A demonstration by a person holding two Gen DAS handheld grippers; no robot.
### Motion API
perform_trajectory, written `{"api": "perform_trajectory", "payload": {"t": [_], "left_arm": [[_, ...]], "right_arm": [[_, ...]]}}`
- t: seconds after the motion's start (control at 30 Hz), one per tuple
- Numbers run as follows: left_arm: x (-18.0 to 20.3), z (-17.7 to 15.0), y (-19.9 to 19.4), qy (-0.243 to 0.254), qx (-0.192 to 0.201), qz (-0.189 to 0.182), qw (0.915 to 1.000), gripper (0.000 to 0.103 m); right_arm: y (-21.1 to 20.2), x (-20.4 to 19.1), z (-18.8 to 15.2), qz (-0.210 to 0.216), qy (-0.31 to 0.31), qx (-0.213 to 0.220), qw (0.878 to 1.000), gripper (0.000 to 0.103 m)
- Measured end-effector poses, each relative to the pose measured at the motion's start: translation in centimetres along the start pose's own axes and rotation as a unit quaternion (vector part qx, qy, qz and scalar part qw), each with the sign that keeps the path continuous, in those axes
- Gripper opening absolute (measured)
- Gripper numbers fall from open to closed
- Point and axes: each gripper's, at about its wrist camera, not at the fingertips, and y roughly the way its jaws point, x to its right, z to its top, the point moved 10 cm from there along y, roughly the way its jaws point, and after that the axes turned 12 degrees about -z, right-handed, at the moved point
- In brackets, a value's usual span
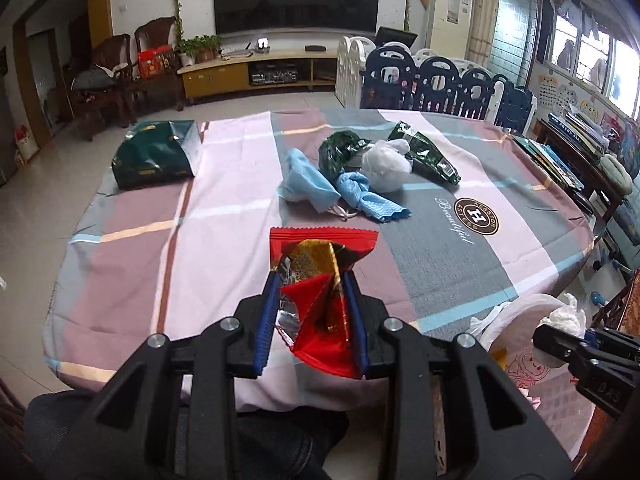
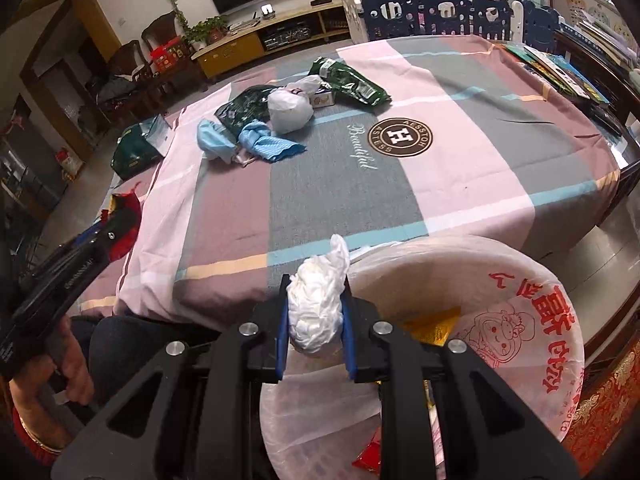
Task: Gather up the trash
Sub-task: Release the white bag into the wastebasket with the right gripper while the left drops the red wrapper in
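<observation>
My left gripper (image 1: 310,280) is shut on a red and gold foil snack wrapper (image 1: 320,276), held above the near edge of the table. My right gripper (image 2: 316,284) is shut on a crumpled white plastic wad (image 2: 318,308), held over the rim of a bin lined with a white printed trash bag (image 2: 520,304). The bag also shows in the left wrist view (image 1: 516,356). On the table lie green wrappers (image 1: 428,152), a white plastic bag (image 1: 386,166), blue cloths and a face mask (image 1: 344,188), and a dark green bag (image 1: 156,154).
The table wears a pink, grey and mauve plaid cloth (image 1: 224,208) with a round logo (image 1: 476,216). A folded playpen fence (image 1: 436,80) stands behind it. Books (image 2: 560,68) lie at the right. Wooden chairs (image 1: 116,72) and a TV cabinet (image 1: 256,68) stand beyond.
</observation>
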Motion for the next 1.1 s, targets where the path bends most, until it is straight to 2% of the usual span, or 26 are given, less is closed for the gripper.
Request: {"api": "perform_trajectory", "payload": {"t": [0.27, 0.57, 0.7, 0.77, 0.8, 0.87, 0.9, 0.93, 1.0, 1.1], "left_arm": [[-0.8, 0.0, -2.9, 0.000, 0.016, 0.005, 0.9999, 0.033], [-1.6, -0.4, -3.6, -0.012, 0.021, 0.005, 0.9997, 0.033], [-0.8, -0.4, -4.1, -0.009, 0.023, -0.009, 0.9996, 0.033], [0.1, -0.5, -4.1, -0.002, 0.021, -0.020, 0.9996, 0.033], [0.5, -0.5, -4.1, 0.004, 0.020, -0.023, 0.9995, 0.033], [1.5, -0.8, -3.9, 0.014, 0.015, -0.029, 0.9994, 0.033], [1.9, -0.9, -3.7, 0.017, 0.012, -0.033, 0.9992, 0.033], [2.3, -1.1, -3.5, 0.019, 0.008, -0.040, 0.9990, 0.033], [3.2, -1.5, -3.1, 0.024, -0.001, -0.052, 0.9983, 0.033], [5.0, -2.4, -2.4, 0.031, -0.021, -0.084, 0.9958, 0.033]], "right_arm": [[-0.2, -0.8, -0.3, -0.004, -0.007, -0.001, 1.000, 0.022], [-0.7, 0.2, -0.9, -0.025, -0.014, -0.001, 1.000, 0.022], [-0.3, 3.1, -1.9, -0.067, 0.005, -0.009, 0.998, 0.022], [0.4, 4.7, -3.1, -0.093, 0.013, -0.028, 0.995, 0.024], [0.9, 5.5, -3.7, -0.099, 0.018, -0.040, 0.994, 0.027], [2.0, 6.7, -5.4, -0.096, 0.034, -0.076, 0.992, 0.045], [2.5, 7.0, -6.1, -0.088, 0.043, -0.093, 0.991, 0.065], [2.6, 7.6, -6.6, -0.082, 0.059, -0.102, 0.990, 0.073], [2.3, 8.9, -6.8, -0.077, 0.094, -0.097, 0.988, 0.075], [1.0, 11.0, -5.6, -0.070, 0.153, -0.068, 0.983, 0.079]]}}
